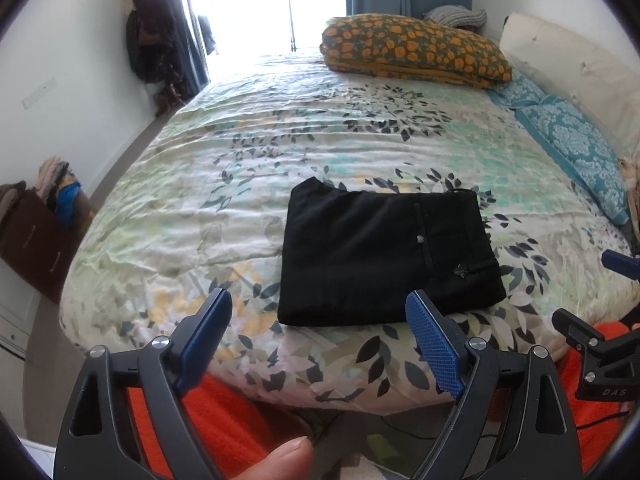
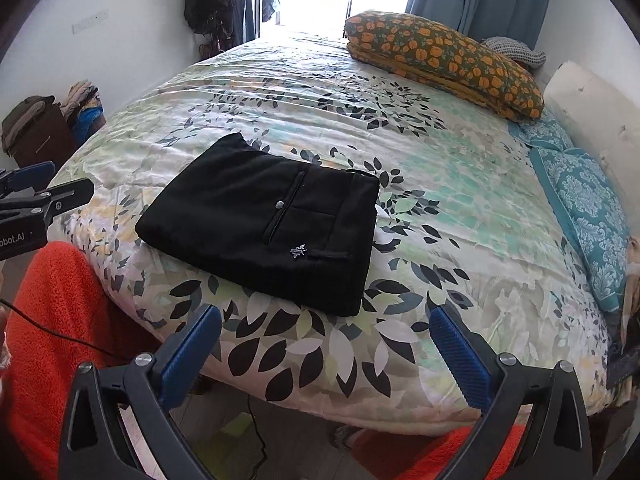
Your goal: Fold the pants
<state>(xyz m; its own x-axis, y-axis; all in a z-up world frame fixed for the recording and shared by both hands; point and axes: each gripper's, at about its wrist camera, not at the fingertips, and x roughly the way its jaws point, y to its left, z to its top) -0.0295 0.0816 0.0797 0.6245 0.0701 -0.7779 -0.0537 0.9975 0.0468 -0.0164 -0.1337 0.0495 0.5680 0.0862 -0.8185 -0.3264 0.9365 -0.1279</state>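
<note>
Pants [image 1: 386, 256], black, folded into a flat rectangle near the front edge of the bed [image 1: 224, 168], on a leaf-print cover; back pocket with button and small emblem facing up. Left tool [image 1: 320, 312] spread wide, empty, short of the bed edge, clear of the cloth. Right tool [image 2: 325, 326] likewise spread wide, gripping nothing, apart from the pants. Far end of bed washed out by glare from the doorway. Orange-flowered bedding [image 1: 416, 50] folded at the far side, teal pillows [image 1: 576, 148] cut off at right. Thumb tip [image 1: 280, 460] partly visible at bottom.
</note>
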